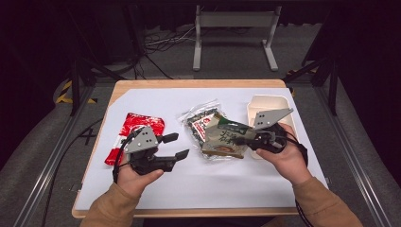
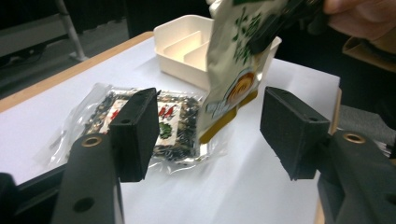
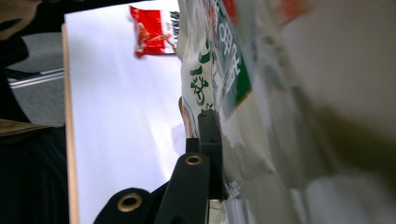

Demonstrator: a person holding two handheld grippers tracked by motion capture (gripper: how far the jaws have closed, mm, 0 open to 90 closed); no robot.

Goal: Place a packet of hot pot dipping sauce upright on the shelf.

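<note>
Held packet: a beige and green foil snack pouch (image 1: 226, 137) with a round brown emblem, lifted off the white sheet, its lower edge hanging over the clear bag in the middle of the table; in the left gripper view the pouch (image 2: 236, 60) hangs tilted in front of the white box.
Right gripper: the right gripper (image 1: 246, 140) is clamped on the pouch's right end; in the right gripper view one black jaw lies flat against the pouch (image 3: 233, 84).
Left gripper: the left gripper (image 1: 177, 145) hangs left of the pouch, clear of it, with its jaws spread apart and nothing between them.
Clear bag: a transparent plastic bag of dark seeds (image 1: 201, 120) with a red and green label, flat on the sheet, partly under the pouch.
White box: a cream plastic divided container (image 1: 269, 101) at the table's right rear, behind the right gripper.
Red packet: a red and white crinkled wrapper (image 1: 137, 127) flat at the left, just behind the left gripper.
Surface: a white paper sheet (image 1: 198, 184) covering a light wooden table (image 1: 189, 83).
</note>
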